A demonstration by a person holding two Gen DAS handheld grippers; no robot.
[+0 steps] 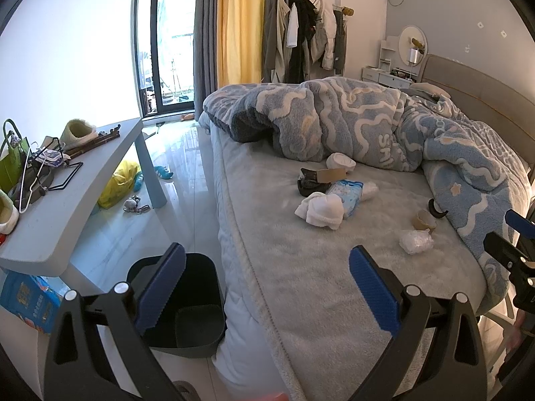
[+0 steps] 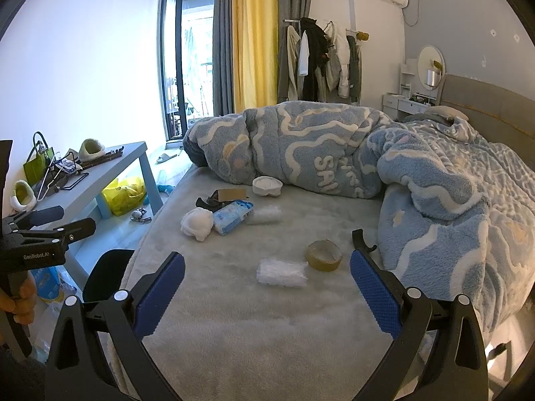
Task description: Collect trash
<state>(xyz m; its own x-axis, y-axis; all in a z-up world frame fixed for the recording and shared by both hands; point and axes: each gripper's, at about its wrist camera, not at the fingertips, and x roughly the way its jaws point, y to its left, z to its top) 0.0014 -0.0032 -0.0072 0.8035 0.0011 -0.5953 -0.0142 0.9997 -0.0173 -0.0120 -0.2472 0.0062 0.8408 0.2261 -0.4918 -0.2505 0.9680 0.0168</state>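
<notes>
Left wrist view. Left gripper (image 1: 265, 269) spread wide and holding nothing, blue pads apart, poised over the near edge of a grey bed (image 1: 301, 300). Black bin (image 1: 187, 304) on the floor just beside the bed, below the left finger, apparently without contents. Trash scattered on the bedspread: crumpled clear plastic (image 1: 415, 241) near the right finger, brown tape roll (image 1: 424, 220) just behind it, black hook-shaped piece (image 1: 436, 209) at the edge of the blue patterned blanket (image 1: 384, 123). Farther off, a cluster of white socks (image 1: 321, 209), blue tissue pack (image 1: 346, 193), cardboard slip with dark wrapper (image 1: 317, 178) and a white bowl-shaped piece (image 1: 341, 162). Low grey table (image 1: 67, 214) at left with a green bag, hangers and slippers; yellow bag (image 1: 120, 183) beneath it. Right gripper (image 1: 511, 244) at the right edge of the frame, its state not readable in this view.

Right wrist view. Right gripper (image 2: 267, 277) likewise released, pads well apart, empty, above the bedspread (image 2: 234, 317). Clear plastic (image 2: 282, 272) lying between the fingers and ahead of them; tape roll (image 2: 324, 255) touching or just beside it at right; black hook (image 2: 361, 242) near the blanket (image 2: 334, 153). Socks (image 2: 197, 224), tissue pack (image 2: 232, 215), a second plastic wad (image 2: 264, 215) and the white piece (image 2: 266, 185) farther back. Bin (image 2: 107, 270) partly visible at the bed's left edge. Left gripper (image 2: 60, 220) at far left, held by a hand (image 2: 20, 300).
</notes>
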